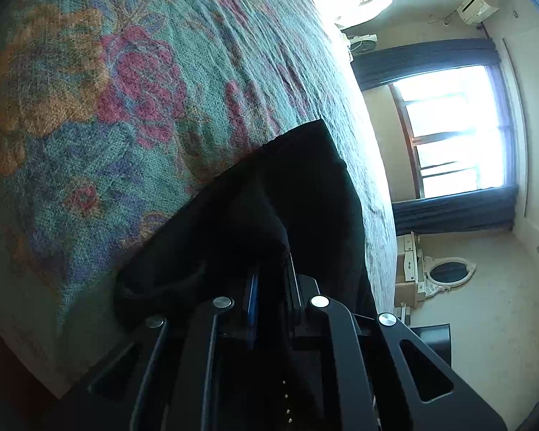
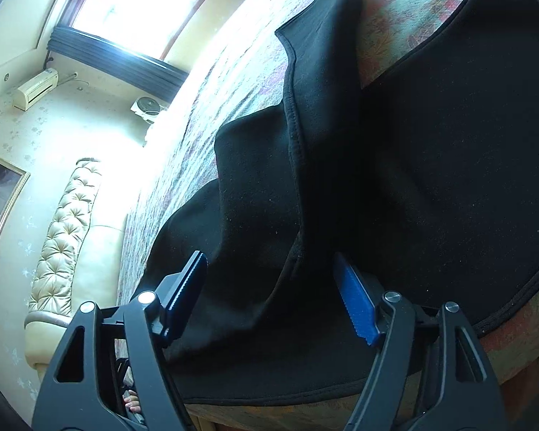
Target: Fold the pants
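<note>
Black pants (image 1: 298, 186) lie on a bed with a floral cover (image 1: 107, 89). In the left wrist view my left gripper (image 1: 271, 287) is shut on a raised fold of the black cloth, which hides its fingertips. In the right wrist view the pants (image 2: 449, 143) spread wide over the bed cover (image 2: 233, 72), with one leg or flap rising in a ridge toward the far side. My right gripper (image 2: 269, 287) stands open over the near part of the pants. Its blue-padded fingers (image 2: 355, 301) sit on either side of a bunched fold without pressing on it.
The bed's near edge runs under the right gripper. A tufted cream headboard (image 2: 64, 230) stands at the left. Beyond the bed are a bright window (image 1: 456, 129) with dark curtains, a wall air conditioner (image 1: 478, 5), a small fan (image 2: 147, 107) and an oval mirror (image 1: 449, 273).
</note>
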A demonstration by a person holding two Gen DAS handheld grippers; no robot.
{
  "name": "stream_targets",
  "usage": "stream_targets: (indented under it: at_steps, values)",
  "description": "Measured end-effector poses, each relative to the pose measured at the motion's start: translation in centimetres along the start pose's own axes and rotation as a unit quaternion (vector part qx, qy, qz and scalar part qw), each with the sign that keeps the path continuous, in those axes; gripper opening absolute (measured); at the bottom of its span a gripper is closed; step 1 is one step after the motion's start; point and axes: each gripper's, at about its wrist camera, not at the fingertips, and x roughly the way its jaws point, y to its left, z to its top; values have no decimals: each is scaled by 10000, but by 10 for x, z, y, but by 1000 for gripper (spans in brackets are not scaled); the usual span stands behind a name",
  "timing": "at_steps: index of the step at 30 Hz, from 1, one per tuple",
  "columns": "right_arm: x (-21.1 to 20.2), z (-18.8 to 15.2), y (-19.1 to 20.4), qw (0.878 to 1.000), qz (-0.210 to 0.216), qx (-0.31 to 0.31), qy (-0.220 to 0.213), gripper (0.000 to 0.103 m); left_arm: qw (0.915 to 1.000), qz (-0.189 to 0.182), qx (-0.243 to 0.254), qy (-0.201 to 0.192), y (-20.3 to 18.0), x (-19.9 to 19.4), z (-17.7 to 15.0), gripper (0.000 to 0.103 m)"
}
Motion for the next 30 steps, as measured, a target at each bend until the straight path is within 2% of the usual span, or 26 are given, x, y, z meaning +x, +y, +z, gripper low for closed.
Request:
stream_targets:
  at_steps: [1,3,4,5,6,11,15,20,25,30]
  values:
    - [3,0,1,10000,-67,-44,9,66,9999,85,54,117,0,4,3,13]
    - [8,1,0,9997,-223,-130,14,45,9997,140,47,197,-2,7,5,13]
    - [11,1,-2,9995,-263,-144,17,38,9996,162,70,201,-3,8,6,13]
    - [12,2,-5,9995,-285,-152,19,25,9996,186,139,173,-6,7,6,11]
    - [13,3,-9,9995,-282,-134,30,16,9995,197,202,126,-8,6,6,10]
    - [0,3,-14,9999,145,46,-33,12,9999,-67,0,-121,-7,-10,9,8]
    - [-16,2,-2,9988,467,-45,-134,11,9994,-257,65,-242,-16,-30,8,8]
    - [-37,-8,-1,9968,792,-67,-63,11,9986,-422,122,-303,-18,-61,2,8]
    - [-52,-21,-25,9967,793,56,185,11,9994,-289,146,-153,2,-74,-13,8]
    - [-51,-40,-51,9984,392,-105,387,11,9999,-83,45,-37,31,-67,-20,8]
